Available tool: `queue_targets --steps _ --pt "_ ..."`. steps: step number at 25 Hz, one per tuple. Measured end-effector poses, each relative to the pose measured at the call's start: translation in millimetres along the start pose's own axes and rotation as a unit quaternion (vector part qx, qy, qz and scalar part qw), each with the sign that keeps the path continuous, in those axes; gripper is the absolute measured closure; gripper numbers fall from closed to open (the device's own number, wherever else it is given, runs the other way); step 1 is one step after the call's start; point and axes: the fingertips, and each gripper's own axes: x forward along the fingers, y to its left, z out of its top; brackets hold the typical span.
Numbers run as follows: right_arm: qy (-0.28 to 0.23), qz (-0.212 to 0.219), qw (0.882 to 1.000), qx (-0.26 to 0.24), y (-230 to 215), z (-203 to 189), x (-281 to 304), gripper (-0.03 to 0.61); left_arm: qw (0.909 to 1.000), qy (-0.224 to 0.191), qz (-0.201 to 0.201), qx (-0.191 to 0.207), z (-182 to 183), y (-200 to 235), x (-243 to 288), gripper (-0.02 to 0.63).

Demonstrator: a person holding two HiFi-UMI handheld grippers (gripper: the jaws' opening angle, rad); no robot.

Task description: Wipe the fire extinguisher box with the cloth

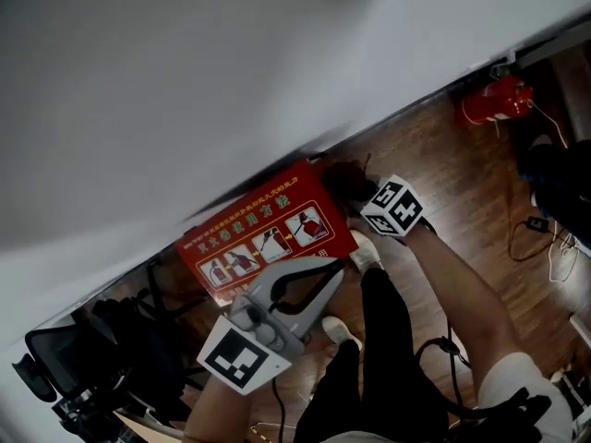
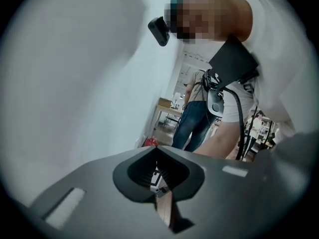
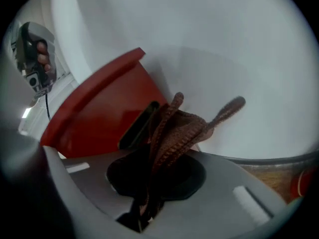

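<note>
Brown cloth (image 3: 177,128) clamped in right claw (image 3: 152,156) partly hides the red box (image 3: 99,108).

The red rectangular box with white printed pictures (image 1: 263,233) stands tight against the white wall (image 1: 185,81); brown wooden floor (image 1: 434,155) at its right is open.

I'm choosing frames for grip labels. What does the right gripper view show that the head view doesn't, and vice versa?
Only the right gripper view: the right gripper with jaws shut on the brown cloth, and a dark slot in the red fire extinguisher box. Only the head view: the box's pictogram label, the right gripper's marker cube, the person's shoes. Both: that box against the white wall.
</note>
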Motion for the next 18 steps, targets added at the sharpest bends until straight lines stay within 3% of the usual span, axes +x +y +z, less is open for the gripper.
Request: queue_targets --steps 6,13,18 --pt "0.009 0.005 1.000 0.016 -33 -29 47 0.526 0.9999 -0.004 -0.015 -0.002 -6 5 19 0.614" --pt "0.049 -0.011 0.998 0.043 -84 -83 109 0.526 0.9995 -0.009 -0.029 0.003 -20 10 31 0.614" --pt "0.093 -0.013 0.995 0.036 -109 -122 145 0.526 0.9994 -0.019 -0.027 0.008 -26 14 31 0.614"
